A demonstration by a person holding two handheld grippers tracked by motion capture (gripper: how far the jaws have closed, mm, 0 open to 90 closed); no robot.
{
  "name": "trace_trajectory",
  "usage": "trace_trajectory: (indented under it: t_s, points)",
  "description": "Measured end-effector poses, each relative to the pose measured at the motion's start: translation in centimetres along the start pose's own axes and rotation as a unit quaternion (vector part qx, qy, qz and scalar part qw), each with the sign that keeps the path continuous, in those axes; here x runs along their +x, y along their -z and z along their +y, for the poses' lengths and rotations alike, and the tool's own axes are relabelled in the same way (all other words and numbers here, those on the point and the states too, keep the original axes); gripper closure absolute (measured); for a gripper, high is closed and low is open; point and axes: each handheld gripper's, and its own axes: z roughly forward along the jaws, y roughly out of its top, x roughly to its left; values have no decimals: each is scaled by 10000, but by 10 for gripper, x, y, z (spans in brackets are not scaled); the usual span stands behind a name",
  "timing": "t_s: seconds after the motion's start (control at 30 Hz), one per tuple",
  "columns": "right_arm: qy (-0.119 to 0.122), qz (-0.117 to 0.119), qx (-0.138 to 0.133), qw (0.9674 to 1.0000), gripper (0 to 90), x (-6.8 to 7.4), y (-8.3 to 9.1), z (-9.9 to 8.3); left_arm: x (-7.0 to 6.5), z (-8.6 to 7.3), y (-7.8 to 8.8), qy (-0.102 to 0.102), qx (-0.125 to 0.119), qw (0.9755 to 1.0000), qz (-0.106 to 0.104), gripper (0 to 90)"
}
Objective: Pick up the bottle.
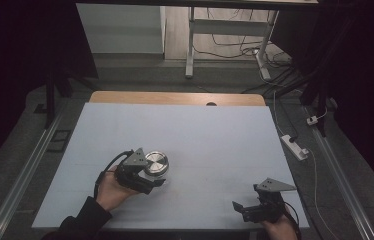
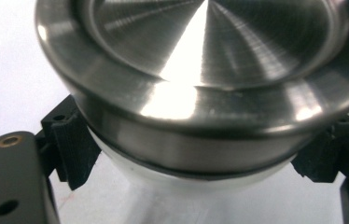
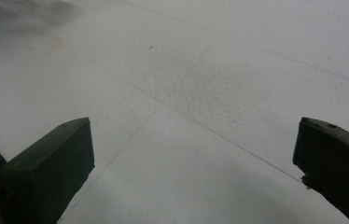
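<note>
A round steel lid (image 1: 156,163) with a brushed, shiny top sits in my left gripper (image 1: 151,178), left of the table's middle. In the left gripper view the lid (image 2: 200,74) looms large, with both black pads (image 2: 74,149) pressed against its rim from either side, and a white part shows beneath it. My left gripper is shut on the lid and holds it a little above the white table (image 1: 210,135). My right gripper (image 1: 247,210) rests near the front right corner, jaws wide apart with bare table between its fingers (image 3: 56,163).
A wooden strip (image 1: 175,98) runs along the table's far edge. A white power strip (image 1: 295,146) and cables lie on the floor to the right. Metal rails flank the table on both sides.
</note>
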Motion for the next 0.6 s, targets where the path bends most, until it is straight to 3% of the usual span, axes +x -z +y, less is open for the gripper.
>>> trace_trajectory:
  t_s: [0.6]
  points:
    - [1, 9, -9, 10000, 0, 0, 0, 0, 4, 31, -2, -92, -193, 9997, -139, 159]
